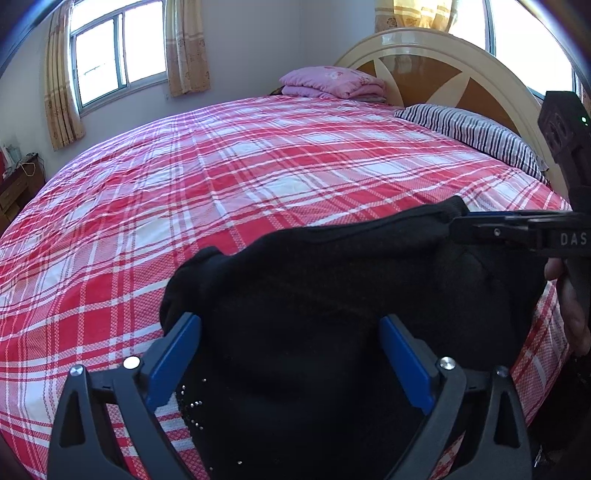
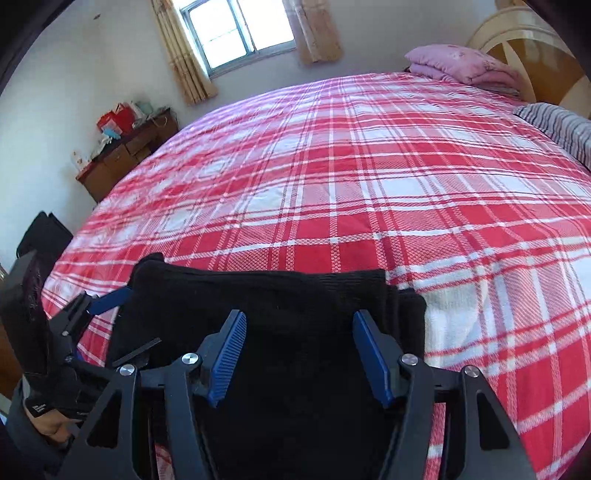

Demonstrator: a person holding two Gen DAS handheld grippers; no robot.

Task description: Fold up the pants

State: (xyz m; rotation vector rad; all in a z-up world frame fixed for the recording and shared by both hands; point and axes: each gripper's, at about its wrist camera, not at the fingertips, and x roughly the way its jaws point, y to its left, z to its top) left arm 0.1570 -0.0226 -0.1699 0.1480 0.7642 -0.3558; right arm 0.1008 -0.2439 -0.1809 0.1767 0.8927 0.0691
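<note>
a bed with a red and white plaid sheet (image 1: pixel 258 166) fills the room. a folded pink quilt (image 1: pixel 332 82) and a striped pillow (image 1: pixel 476 134) lie by the arched headboard (image 1: pixel 436 62). curtained windows (image 2: pixel 240 29) stand behind; a cluttered wooden dresser (image 2: pixel 125 155) sits beside the bed.

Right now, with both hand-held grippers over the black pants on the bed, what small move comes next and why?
Probably close the left hand-held gripper on the near edge of the black knit pants. Its blue pads stand wide apart with bunched fabric between them, and the right hand-held gripper is also open, so nothing looks held on the red plaid bedsheet.
</note>
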